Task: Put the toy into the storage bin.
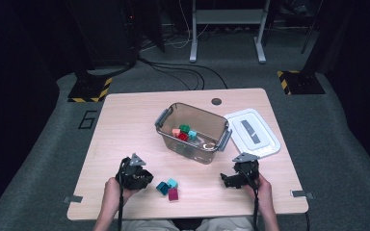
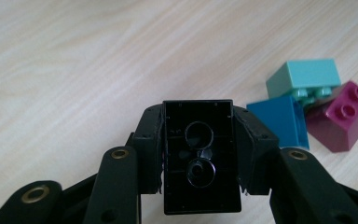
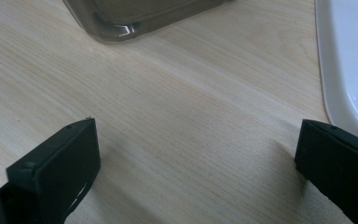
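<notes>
Left hand-held gripper: clamped on black brick, near front bench edge. Right hand-held gripper: wide open, empty, near front right corner.

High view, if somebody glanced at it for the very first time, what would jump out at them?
Probably the clear storage bin in the middle of the wooden table, with a few coloured bricks inside and its white lid lying flat beside it on the right. Next, the little cluster of teal, blue and magenta bricks near the front edge. The left gripper is clamped on a black brick seen from its hollow underside, while the right gripper sits open.
</notes>
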Demonstrator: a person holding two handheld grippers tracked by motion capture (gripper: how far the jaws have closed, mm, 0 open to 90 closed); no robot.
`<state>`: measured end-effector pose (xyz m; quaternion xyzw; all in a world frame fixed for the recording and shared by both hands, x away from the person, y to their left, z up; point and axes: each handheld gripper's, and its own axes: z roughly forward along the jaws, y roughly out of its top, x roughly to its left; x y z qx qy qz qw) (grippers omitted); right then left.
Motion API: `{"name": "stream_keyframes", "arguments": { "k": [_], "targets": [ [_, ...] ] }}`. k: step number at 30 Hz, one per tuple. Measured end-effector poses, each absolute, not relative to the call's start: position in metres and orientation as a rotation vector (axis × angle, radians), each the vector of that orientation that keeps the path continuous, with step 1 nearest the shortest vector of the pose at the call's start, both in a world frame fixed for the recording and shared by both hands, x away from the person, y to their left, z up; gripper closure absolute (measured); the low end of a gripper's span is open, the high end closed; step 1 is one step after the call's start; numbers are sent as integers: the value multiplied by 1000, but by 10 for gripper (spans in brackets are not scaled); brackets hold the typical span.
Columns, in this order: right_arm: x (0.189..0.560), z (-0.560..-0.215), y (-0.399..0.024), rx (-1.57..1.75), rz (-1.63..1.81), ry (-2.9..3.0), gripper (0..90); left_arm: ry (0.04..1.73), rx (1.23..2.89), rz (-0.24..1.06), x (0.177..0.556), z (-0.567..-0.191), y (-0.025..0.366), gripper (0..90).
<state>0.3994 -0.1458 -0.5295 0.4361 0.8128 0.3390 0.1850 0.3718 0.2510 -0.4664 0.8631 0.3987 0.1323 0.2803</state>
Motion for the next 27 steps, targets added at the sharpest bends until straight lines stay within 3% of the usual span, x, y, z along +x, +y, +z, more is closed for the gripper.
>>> {"name": "stream_keyframes", "arguments": {
  "k": [27],
  "targets": [
    [399,-529,-146,1235,951,2290,0,987,2275,407,413,-413,231,583]
  ]
}}
